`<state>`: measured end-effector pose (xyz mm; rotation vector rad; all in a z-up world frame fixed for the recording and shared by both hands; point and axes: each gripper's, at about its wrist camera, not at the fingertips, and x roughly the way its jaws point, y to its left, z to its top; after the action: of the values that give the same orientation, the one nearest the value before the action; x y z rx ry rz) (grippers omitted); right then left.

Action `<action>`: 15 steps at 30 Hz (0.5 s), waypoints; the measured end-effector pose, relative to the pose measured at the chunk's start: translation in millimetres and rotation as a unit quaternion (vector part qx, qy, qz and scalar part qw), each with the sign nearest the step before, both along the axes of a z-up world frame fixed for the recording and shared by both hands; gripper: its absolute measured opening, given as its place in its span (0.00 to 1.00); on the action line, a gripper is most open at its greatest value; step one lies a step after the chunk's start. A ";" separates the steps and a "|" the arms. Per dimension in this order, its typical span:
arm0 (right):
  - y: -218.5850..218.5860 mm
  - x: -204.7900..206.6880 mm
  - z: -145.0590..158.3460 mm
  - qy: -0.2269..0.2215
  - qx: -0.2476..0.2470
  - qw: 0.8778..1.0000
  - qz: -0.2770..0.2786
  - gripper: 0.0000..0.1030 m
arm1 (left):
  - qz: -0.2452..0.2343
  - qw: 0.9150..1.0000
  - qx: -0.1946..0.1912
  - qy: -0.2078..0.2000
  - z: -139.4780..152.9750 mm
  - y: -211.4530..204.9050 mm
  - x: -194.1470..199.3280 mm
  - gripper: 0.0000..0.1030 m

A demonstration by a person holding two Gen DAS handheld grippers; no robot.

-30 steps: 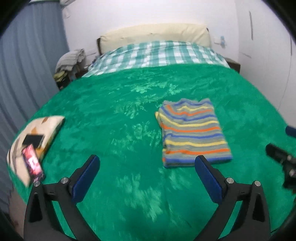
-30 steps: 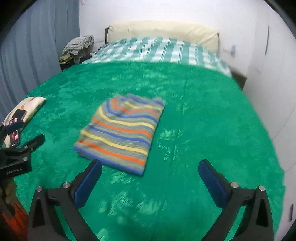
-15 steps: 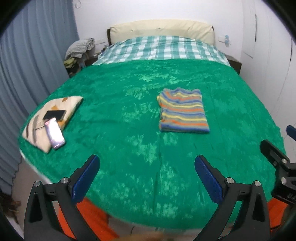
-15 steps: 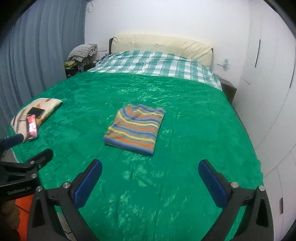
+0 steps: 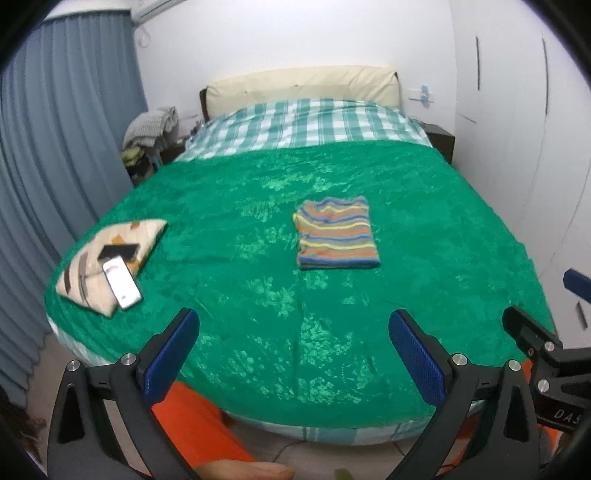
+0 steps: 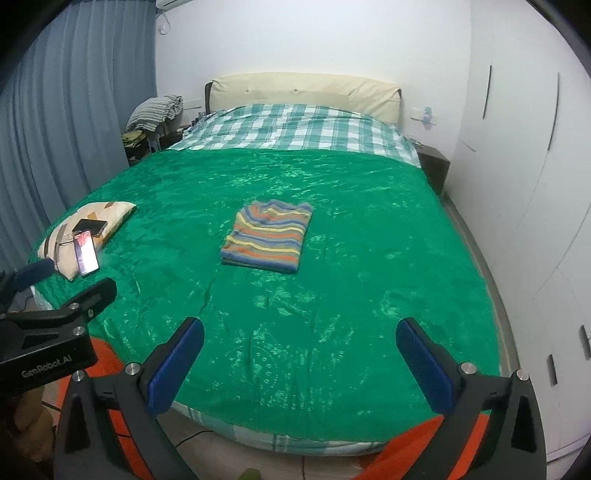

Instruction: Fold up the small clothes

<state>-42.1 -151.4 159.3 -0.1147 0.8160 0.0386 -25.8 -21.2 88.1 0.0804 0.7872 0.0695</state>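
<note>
1. Lying folded into a neat rectangle, one striped shirt (image 5: 337,236) with orange, yellow and blue bands sits mid-bed on the green blanket (image 5: 258,295).
2. One patterned pillow (image 5: 107,258) at the left edge carries two phones (image 5: 122,282).
3. Left hand-held gripper (image 5: 293,354) and right hand-held gripper (image 6: 300,363): both spread wide, empty.

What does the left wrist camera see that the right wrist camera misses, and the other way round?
Only the left wrist view shows the right gripper from the side, at its right edge. Only the right wrist view shows the left gripper from the side, at its left edge, and an air conditioner at the top. Both show the folded striped shirt on the green blanket, and the pillow carrying a phone.
</note>
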 end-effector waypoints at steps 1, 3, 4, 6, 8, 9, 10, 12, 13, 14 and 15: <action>-1.6 -0.2 0.0 -0.001 -0.001 1.000 -0.003 0.99 | 0.000 1.000 0.003 0.001 -0.5 -1.2 0.9 1.00; -4.7 0.9 0.3 -0.001 -0.001 1.000 -0.010 0.99 | -0.001 1.000 0.008 0.003 -2.6 -2.7 2.9 1.00; -5.2 0.9 0.4 -0.001 -0.001 1.000 -0.011 0.99 | -0.001 1.000 0.008 0.004 -3.3 -2.9 4.0 1.00; -5.7 2.7 0.3 -0.002 -0.003 1.000 -0.013 0.99 | -0.004 1.000 0.002 0.006 -3.8 -2.0 6.0 1.00; -6.1 4.0 0.2 -0.002 -0.002 1.000 -0.012 0.99 | -0.008 1.000 -0.010 0.005 -3.7 -0.6 7.4 1.00; -6.6 4.8 0.2 -0.002 -0.001 1.000 -0.012 0.99 | -0.009 1.000 -0.013 0.004 -3.2 -0.5 7.5 1.00; -6.8 5.8 0.5 -0.003 0.000 1.000 -0.011 0.99 | -0.010 1.000 -0.016 0.002 -3.1 -0.4 8.0 1.00; -7.0 7.1 0.8 -0.004 0.002 1.000 -0.012 0.99 | -0.008 1.000 -0.017 -0.001 -3.0 -1.6 8.0 1.00; -7.1 8.4 1.1 -0.005 0.002 1.000 -0.012 0.99 | -0.006 1.000 -0.015 -0.003 -2.9 -2.5 8.2 1.00; -6.5 8.6 0.8 -0.005 0.002 1.000 -0.012 0.99 | -0.005 1.000 -0.014 -0.005 -3.1 -2.7 8.3 1.00; -6.7 9.2 0.7 -0.005 0.003 1.000 -0.011 0.99 | -0.004 1.000 -0.013 -0.006 -3.2 -3.1 8.3 1.00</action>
<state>-32.9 -158.1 160.0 -0.0992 0.8073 0.0191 -17.5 -24.3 84.9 0.0580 0.7751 0.0517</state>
